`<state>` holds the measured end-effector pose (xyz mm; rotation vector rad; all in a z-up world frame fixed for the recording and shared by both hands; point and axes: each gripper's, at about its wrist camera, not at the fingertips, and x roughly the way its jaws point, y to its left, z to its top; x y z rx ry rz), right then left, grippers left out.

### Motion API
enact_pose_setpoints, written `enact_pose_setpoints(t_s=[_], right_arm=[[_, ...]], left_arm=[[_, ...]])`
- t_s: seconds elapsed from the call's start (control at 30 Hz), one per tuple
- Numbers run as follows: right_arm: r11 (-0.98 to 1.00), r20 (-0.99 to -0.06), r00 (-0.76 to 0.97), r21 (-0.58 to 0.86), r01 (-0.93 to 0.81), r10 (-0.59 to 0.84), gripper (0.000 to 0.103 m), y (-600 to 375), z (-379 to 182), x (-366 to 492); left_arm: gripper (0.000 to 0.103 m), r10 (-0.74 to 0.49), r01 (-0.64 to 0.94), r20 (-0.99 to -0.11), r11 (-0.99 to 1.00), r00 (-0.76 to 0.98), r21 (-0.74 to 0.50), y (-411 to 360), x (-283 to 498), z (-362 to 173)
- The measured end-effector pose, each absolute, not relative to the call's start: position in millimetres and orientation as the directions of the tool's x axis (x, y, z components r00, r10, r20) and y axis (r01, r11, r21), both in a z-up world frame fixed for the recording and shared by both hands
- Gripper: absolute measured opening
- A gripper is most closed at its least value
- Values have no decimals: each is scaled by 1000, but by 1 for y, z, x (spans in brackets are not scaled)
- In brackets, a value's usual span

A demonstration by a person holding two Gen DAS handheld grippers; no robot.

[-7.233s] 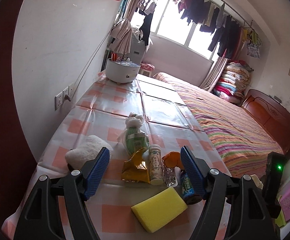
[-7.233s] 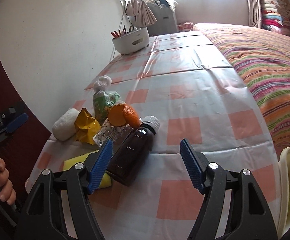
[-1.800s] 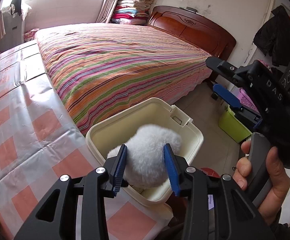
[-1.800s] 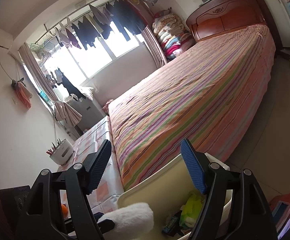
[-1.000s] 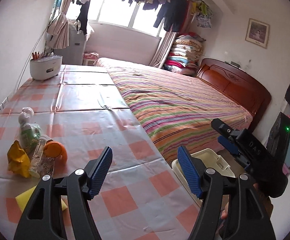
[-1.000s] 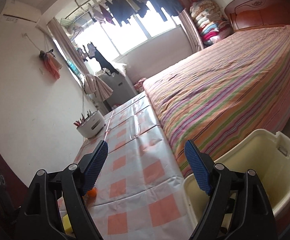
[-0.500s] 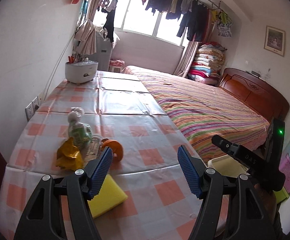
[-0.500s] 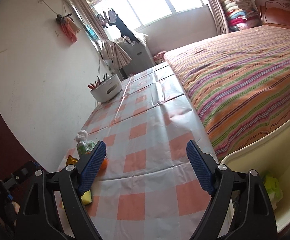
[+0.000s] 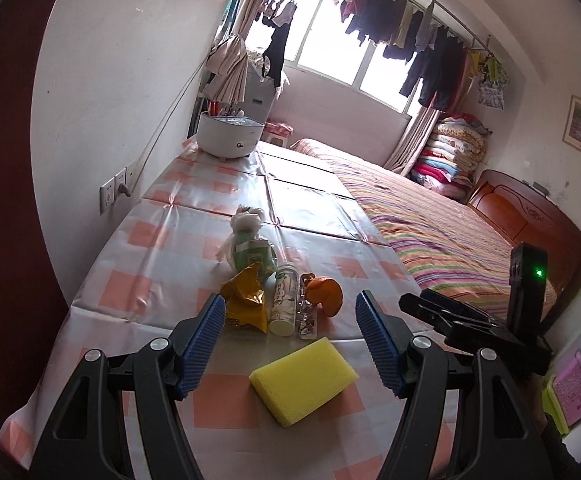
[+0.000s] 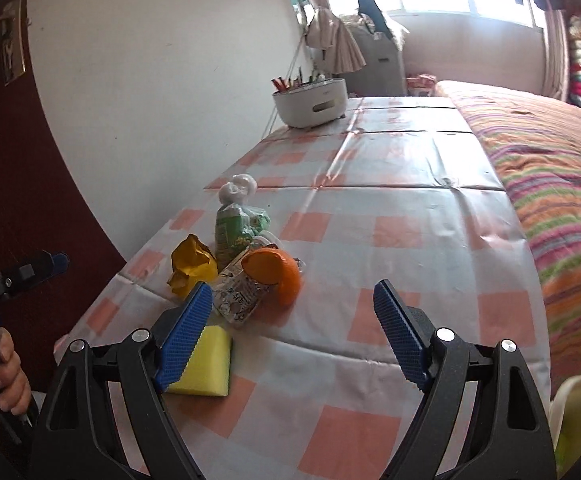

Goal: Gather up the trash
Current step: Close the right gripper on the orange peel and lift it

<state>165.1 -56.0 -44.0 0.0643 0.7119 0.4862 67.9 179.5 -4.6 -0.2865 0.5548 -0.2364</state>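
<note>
Both of my hand-held grippers are spread wide with nothing between the pads: the left hand-held gripper hangs over the near end of the tabletop, and the right hand-held gripper comes in from the bed side.

What is left to collect sits in a small heap near the front edge of the checked cloth. The yellow sponge lies nearest me, flat and apart from the rest. I judge it light and springy; I would pinch it across its short sides, and it should squash a little without slipping.

Just behind it, the crumpled yellow wrapper looks thin and crackly, so I would bite into the bunched middle. Beside it lies the white tube on its side, touching a clear blister pack. The tube is stiff, smooth and round, likely to roll, so I would take it across its middle. The orange peel curls up at the right of the heap; it is light and a bit slick, best held at its thick edge. The knotted plastic bag stands at the back; its tied top is the easy hold.

The corner of the pale bin shows past the tabletop's right edge.
</note>
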Motion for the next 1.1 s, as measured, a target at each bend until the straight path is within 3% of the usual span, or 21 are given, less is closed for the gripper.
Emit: enact_pose_setpoints(t_s=[0.23, 0.7, 0.77, 0.83, 1.1], right_arm=[[855, -681, 554, 221, -469, 479, 69, -45, -76, 214], [831, -742, 477, 191, -522, 470, 56, -18, -99, 249], [828, -750, 466, 191, -527, 470, 49, -13, -103, 253], [821, -755, 450, 201, -534, 477, 28, -11, -106, 255], [837, -720, 478, 269, -476, 503, 17, -34, -92, 251]], left_arm=[[66, -307, 135, -490, 925, 816, -356, 193, 71, -11], [66, -324, 131, -537, 922, 779, -365, 196, 80, -26], [66, -326, 135, -544, 923, 774, -361, 194, 81, -28], [66, -323, 136, -548, 925, 772, -354, 193, 81, -29], [66, -329, 107, -575, 917, 749, -385, 198, 95, -37]])
